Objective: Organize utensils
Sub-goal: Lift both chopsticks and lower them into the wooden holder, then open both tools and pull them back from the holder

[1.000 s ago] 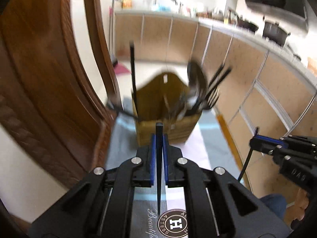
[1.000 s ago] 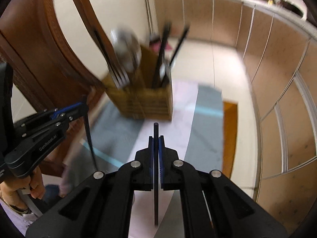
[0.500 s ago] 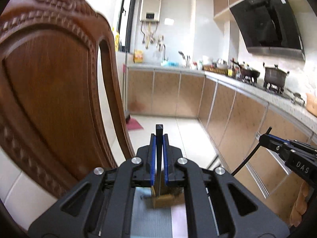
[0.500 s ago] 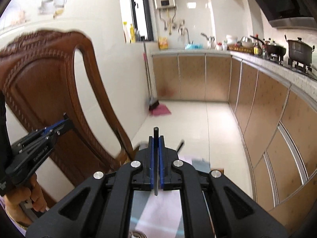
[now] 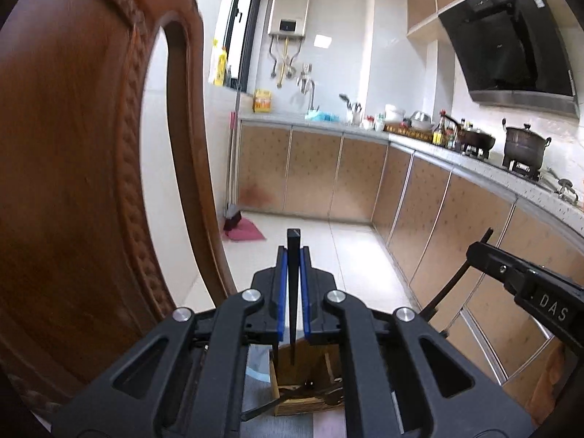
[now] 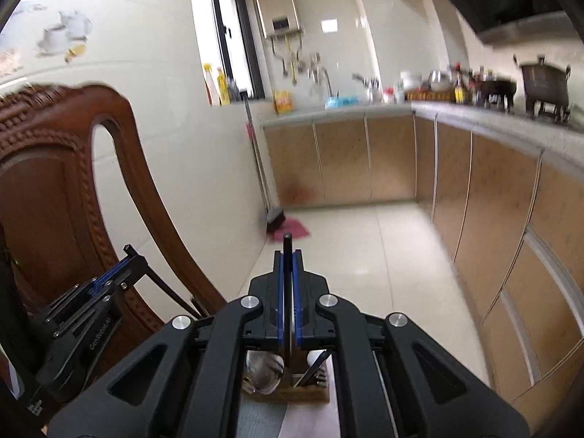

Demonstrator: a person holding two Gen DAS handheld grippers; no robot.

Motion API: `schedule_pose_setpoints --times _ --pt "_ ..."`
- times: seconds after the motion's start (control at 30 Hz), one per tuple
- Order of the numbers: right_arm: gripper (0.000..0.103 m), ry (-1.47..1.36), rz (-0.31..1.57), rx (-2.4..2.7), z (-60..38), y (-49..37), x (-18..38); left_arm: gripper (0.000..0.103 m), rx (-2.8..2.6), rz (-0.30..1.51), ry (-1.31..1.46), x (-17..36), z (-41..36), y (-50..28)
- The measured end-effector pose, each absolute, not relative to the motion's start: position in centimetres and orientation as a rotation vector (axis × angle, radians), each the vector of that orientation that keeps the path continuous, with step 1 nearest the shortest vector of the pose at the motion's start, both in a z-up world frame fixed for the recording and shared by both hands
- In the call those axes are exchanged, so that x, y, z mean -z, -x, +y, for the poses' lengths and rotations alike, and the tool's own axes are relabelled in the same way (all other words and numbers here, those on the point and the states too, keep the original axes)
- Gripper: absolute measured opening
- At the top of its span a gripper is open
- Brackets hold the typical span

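Observation:
My left gripper (image 5: pixel 293 252) is shut on a black chopstick (image 5: pixel 293 284) that hangs down toward the wooden utensil holder (image 5: pixel 303 398) below the fingers. My right gripper (image 6: pixel 287 255) is shut on another black chopstick (image 6: pixel 287 292) above the same holder (image 6: pixel 292 390), which holds a metal spoon (image 6: pixel 264 370) and dark utensils. The right gripper also shows in the left wrist view (image 5: pixel 525 284), and the left gripper in the right wrist view (image 6: pixel 109 284). Both grippers are raised well above the holder.
A carved wooden chair back (image 5: pixel 80 182) rises close on the left. Kitchen cabinets (image 5: pixel 438 211) and a counter with pots (image 5: pixel 525 146) run along the right. A grey and pink mat (image 6: pixel 292 419) lies under the holder. A broom (image 6: pixel 270 215) leans by the wall.
Both grippers have lifted and tilted up with their chopsticks. The holder has dropped from mid-view to the bottom edge, mostly hidden behind the fingers.

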State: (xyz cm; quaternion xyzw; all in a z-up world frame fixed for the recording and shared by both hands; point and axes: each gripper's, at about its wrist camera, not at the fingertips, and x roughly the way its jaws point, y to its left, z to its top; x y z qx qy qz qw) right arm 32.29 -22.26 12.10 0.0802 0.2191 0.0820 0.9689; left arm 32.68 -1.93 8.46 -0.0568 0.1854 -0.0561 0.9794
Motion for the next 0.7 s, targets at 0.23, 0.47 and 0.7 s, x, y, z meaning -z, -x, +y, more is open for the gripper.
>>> schedule_pose_setpoints --times 0.23,0.47,0.7 --pt "0.005 -0.174 0.532 -0.182 -21.7 -34.3 -8.2 0.007 0.114 0.437 0.138 -5.3 -1.6 -34.0" --pt "0.01 -0.141 0.581 -0.203 -20.8 -34.7 -6.8 0.024 0.12 0.465 0.127 -5.1 -1.9 -33.4" --pt "0.039 -0.172 0.492 -0.228 -22.2 -29.7 -9.8 0.041 0.131 0.418 0.135 -6.7 -1.0 -28.3"
